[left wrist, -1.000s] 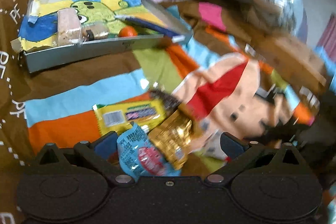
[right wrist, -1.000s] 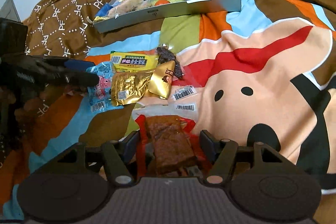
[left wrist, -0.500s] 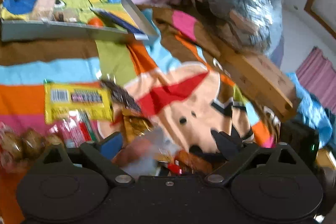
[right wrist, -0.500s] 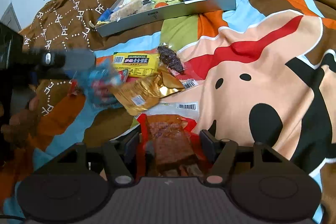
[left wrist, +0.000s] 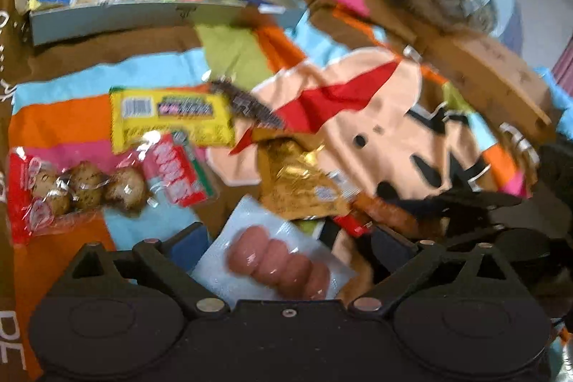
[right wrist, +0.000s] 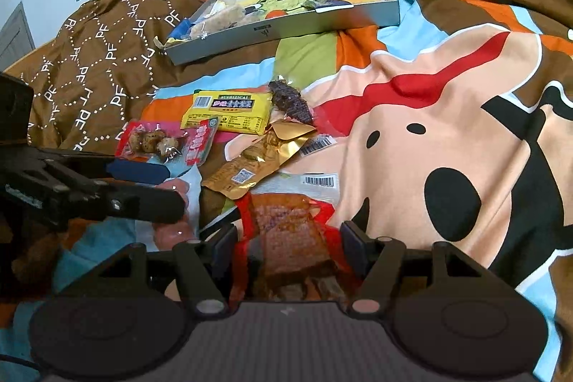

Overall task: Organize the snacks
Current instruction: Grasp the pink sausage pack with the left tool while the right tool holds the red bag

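A white-and-blue sausage packet [left wrist: 275, 264] lies tilted between the fingers of my left gripper [left wrist: 290, 237], which stands open with a gap on the right side. In the right wrist view that gripper [right wrist: 172, 188] reaches in from the left over the same packet [right wrist: 191, 188]. My right gripper [right wrist: 290, 238] is shut on a red packet with a brown slab [right wrist: 286, 231], a pad on each edge. Ahead lie a gold packet [right wrist: 258, 163], a yellow packet [right wrist: 229, 108], a red quail-egg packet [right wrist: 154, 140] and a dark snack [right wrist: 290, 102].
A shallow grey tin box [right wrist: 286, 31] with a cartoon lining holds a few snacks at the far side of the bed, in front of a person in a pink top. Everything rests on a soft cartoon blanket [right wrist: 447, 95]. A wooden board [left wrist: 483, 59] stands at the right.
My left gripper lifted the blue packet off the pile and came down closer; the packet now shows its sausage side. The quail-egg packet is uncovered and the gold packet shifted. The right gripper held still.
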